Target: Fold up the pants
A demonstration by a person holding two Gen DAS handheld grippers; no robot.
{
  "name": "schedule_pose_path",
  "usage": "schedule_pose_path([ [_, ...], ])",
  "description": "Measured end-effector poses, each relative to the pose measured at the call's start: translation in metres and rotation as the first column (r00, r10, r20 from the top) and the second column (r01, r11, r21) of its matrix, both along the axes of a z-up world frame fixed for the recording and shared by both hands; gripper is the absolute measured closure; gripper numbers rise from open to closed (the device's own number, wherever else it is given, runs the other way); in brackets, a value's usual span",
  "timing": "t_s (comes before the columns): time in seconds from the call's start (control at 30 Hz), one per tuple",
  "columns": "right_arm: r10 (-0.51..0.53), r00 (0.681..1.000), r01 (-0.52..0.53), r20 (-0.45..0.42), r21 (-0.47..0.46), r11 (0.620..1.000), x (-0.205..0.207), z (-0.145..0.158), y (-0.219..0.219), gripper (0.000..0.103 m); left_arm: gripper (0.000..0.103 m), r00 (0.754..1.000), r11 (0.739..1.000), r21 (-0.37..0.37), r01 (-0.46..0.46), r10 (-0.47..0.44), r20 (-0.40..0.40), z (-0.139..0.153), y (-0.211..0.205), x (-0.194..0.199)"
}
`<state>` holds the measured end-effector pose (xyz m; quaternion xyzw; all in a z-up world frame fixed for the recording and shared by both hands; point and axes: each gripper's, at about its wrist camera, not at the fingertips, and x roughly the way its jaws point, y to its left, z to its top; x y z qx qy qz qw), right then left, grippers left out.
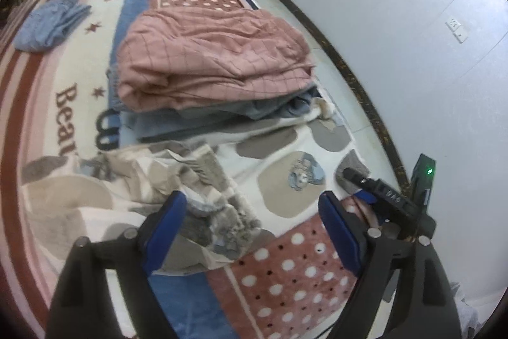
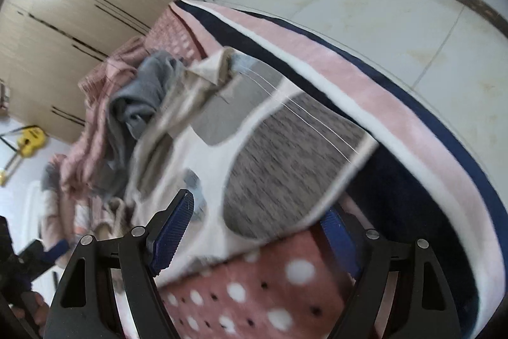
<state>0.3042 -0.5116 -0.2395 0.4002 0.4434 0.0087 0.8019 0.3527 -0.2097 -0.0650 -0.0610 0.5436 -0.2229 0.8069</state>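
The pants [image 1: 190, 177] are white with grey, beige and blue patches. They lie spread and partly bunched on the bed in the left wrist view. My left gripper [image 1: 254, 231] is open just above their crumpled near end, which sits between its blue pads. In the right wrist view the pants [image 2: 279, 161] fill the middle of the frame. My right gripper [image 2: 263, 231] is open around their edge. The right gripper also shows in the left wrist view [image 1: 374, 189], low at the pants' right edge.
A folded pink checked quilt [image 1: 212, 59] lies on grey-blue cloth behind the pants. A folded blue garment [image 1: 50, 24] lies far left on the bed. The bed's right edge drops to a tiled floor [image 2: 381, 21] beside a white wall. Wardrobes [image 2: 63, 30] stand behind.
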Motion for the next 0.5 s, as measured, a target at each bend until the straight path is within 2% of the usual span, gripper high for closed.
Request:
schedule_pose_path([
  [0.07,-0.007,1.0,0.007,0.017,0.018,1.0,0.007,-0.003,-0.004,0.028,0.021,1.0,1.0,0.017,0.001,-0.001,-0.004,0.002,0.003,0.001],
  [0.17,-0.033,0.999,0.03,0.037,0.072,0.997,0.018,-0.01,-0.01,0.045,0.021,1.0,1.0,0.013,-0.009,0.009,-0.012,0.0,0.002,0.002],
  [0.27,-0.023,0.999,0.017,0.041,0.128,0.992,0.029,-0.017,-0.011,0.075,0.021,1.0,1.0,0.021,-0.01,0.01,-0.008,-0.005,-0.003,0.003],
  [0.3,-0.012,0.999,0.007,0.038,0.137,0.991,0.034,-0.019,-0.009,0.094,0.021,1.0,1.0,0.025,-0.009,0.009,-0.006,-0.005,-0.004,0.003],
  [0.33,0.005,0.999,-0.011,0.045,0.134,0.991,0.037,-0.016,-0.004,0.096,0.021,1.0,1.0,0.028,-0.007,0.008,-0.005,-0.006,-0.004,0.004],
  [0.43,0.032,0.996,-0.035,0.081,0.035,0.999,0.039,0.003,0.01,0.098,0.021,1.0,0.999,0.035,-0.008,0.009,-0.006,-0.005,-0.003,0.004],
  [0.5,0.053,0.994,-0.055,0.099,0.022,0.998,0.038,0.013,0.016,0.098,0.021,1.0,0.999,0.034,-0.013,0.014,-0.007,-0.004,-0.001,0.005],
])
